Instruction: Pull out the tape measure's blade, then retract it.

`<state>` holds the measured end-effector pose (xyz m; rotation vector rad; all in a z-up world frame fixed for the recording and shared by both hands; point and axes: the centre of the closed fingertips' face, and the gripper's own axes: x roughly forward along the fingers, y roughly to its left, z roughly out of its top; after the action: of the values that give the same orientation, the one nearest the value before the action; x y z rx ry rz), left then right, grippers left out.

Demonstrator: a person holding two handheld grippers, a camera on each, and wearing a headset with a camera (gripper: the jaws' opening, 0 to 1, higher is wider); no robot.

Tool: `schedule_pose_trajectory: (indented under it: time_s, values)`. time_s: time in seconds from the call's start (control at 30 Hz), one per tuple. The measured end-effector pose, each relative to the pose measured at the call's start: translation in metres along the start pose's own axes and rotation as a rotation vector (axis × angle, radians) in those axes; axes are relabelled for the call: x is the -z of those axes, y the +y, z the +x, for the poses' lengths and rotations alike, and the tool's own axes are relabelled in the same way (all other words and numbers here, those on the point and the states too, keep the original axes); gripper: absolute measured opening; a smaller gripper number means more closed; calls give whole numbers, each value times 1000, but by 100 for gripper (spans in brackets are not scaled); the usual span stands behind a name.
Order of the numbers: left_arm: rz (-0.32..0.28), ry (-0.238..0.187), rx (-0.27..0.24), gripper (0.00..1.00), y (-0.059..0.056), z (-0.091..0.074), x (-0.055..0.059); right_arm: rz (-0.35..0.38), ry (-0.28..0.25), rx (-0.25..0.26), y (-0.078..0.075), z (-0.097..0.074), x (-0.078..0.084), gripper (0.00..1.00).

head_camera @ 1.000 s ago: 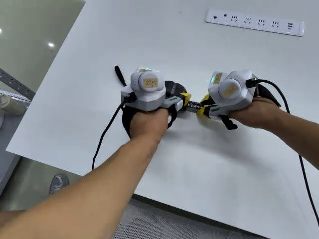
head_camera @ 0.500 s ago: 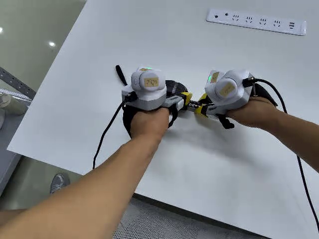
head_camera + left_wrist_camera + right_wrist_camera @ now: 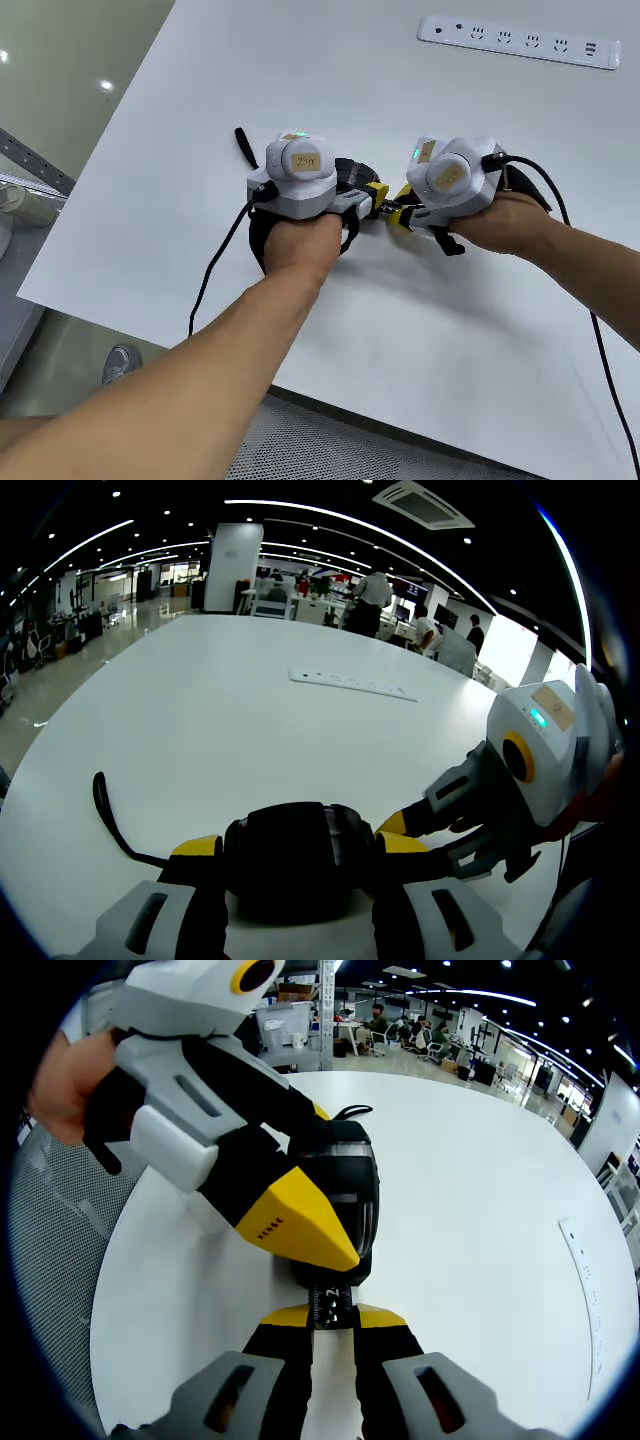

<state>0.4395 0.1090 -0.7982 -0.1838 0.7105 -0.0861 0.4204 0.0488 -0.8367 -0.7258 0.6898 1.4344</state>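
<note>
now left tool clamps rounded black case, right tool flat blade.

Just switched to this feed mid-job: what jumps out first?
The left tongs clamp the black tape measure on the white table, and the right tongs, close beside, pinch its blade, a short stub showing. A white power strip lies near the far edge.

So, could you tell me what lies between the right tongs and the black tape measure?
A short stretch of numbered blade, from the right tongs to the black round tape measure case, in the right gripper view.
</note>
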Motion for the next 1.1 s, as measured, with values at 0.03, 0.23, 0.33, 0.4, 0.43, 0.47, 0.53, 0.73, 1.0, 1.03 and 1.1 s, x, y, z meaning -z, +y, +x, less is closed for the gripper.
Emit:
schedule_pose_trajectory:
  time_s: [0.03,0.23,0.33,0.4,0.43,0.47,0.53,0.73,1.0,1.03,1.1]
  values:
    - [0,0,0,55,0,0,0,0,1,1,0,0,0,11]
    - [-2,1,2,55,0,0,0,-1,2,3,0,3,-1,11]
    - [-3,0,1,55,0,0,0,0,3,6,-1,3,-2,11]
    - [-3,0,1,55,0,0,0,1,4,7,-1,4,-3,11]
    - [-3,0,1,55,0,0,0,3,4,8,-1,5,-3,11]
    - [-2,0,0,55,1,0,0,3,5,7,-1,5,-3,11]
    - [-3,0,1,55,1,0,0,0,6,7,-1,6,-3,11]
    - [-4,0,0,55,1,0,0,-4,13,8,-1,7,-5,11]
    - [-6,1,0,55,1,0,0,0,18,7,-1,8,-6,11]
    - [-5,1,0,55,1,0,0,0,19,7,-1,9,-6,11]
    - [-5,0,-1,55,1,0,0,-6,21,8,-1,9,-6,11]
